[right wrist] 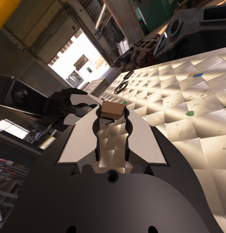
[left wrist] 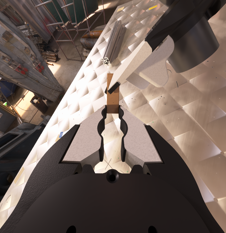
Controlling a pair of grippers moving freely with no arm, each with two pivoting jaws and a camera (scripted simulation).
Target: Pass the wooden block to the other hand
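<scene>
The wooden block (left wrist: 113,99) is a long light-brown piece held in the air above the table. My left gripper (left wrist: 112,109) is shut on its near end, fingertips pressed on both sides. My right gripper (left wrist: 110,88) comes in from the upper right, with its black pads on either side of the block's middle. In the right wrist view, the block (right wrist: 112,109) sits end-on between my right gripper's fingertips (right wrist: 112,111), which touch both its sides. My left gripper (right wrist: 98,105) reaches in from the left and holds the block's far end.
The quilted metal table (left wrist: 173,113) lies below both grippers, its edge running diagonally at left. An aluminium profile bar (left wrist: 113,41) lies on it beyond the block. A coiled black cable (right wrist: 121,87) lies farther off. Bits of tape and paint spots mark the surface.
</scene>
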